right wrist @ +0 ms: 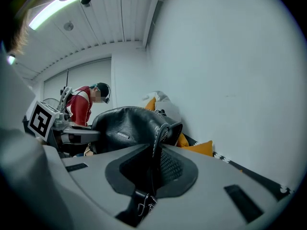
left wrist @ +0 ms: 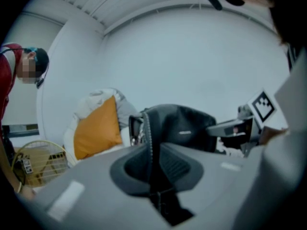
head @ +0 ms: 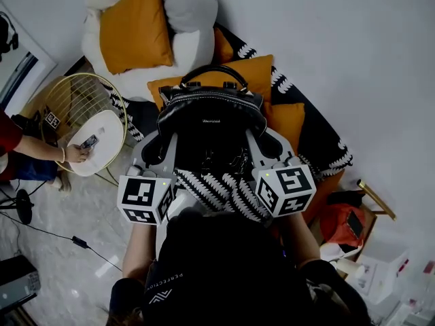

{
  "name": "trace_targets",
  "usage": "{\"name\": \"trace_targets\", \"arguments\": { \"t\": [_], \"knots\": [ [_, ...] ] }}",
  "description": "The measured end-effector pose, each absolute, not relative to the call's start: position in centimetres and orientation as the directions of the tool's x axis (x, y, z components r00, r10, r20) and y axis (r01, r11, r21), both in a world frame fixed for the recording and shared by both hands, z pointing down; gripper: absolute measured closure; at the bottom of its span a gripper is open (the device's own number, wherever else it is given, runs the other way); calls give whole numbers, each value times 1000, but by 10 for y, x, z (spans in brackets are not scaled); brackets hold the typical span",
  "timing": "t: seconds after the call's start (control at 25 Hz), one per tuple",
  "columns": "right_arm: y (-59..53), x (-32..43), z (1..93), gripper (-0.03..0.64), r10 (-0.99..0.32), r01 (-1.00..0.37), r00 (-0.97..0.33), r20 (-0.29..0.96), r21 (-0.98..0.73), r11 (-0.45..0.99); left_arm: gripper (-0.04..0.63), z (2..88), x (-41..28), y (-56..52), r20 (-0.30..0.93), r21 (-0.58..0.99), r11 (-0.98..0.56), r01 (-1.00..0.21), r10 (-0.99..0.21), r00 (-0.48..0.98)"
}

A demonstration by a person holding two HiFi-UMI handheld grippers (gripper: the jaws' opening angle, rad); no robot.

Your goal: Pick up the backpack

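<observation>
A black leather backpack (head: 211, 124) with a top handle hangs lifted above the orange cushions, held from both sides. My left gripper (head: 165, 143) is shut on the backpack's left shoulder strap (left wrist: 149, 143), which runs down between the jaws of the left gripper (left wrist: 151, 163). My right gripper (head: 260, 145) is shut on the right strap (right wrist: 158, 143); its buckle hangs below the right gripper (right wrist: 154, 169). In each gripper view the backpack body (left wrist: 184, 127) (right wrist: 122, 128) fills the space just ahead, with the other gripper beyond it.
Orange cushions (head: 255, 73) and a white beanbag seat (head: 136, 26) lie behind the backpack on a black-and-white patterned cloth (head: 319, 148). A wire side table (head: 92, 124) stands to the left, with a person's hand (head: 75, 153) on it. An orange bag (head: 343, 223) sits at the right.
</observation>
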State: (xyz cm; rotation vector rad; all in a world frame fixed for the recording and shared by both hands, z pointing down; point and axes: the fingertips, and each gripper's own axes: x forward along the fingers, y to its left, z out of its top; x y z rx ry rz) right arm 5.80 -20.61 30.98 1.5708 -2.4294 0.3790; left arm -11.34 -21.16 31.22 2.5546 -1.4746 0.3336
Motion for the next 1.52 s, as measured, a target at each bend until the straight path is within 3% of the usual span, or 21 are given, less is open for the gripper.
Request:
{"name": "trace_targets", "arguments": {
  "t": [0.56, 1.52],
  "knots": [
    [-202, 52, 279, 584, -874, -907, -421, 241, -91, 411, 538, 278, -121, -204, 183, 21, -473, -881, -865, 468],
    [-202, 49, 287, 586, -871, -909, -417, 260, -109, 402, 540, 285, -124, -204, 200, 39, -463, -886, -865, 461]
  ]
}}
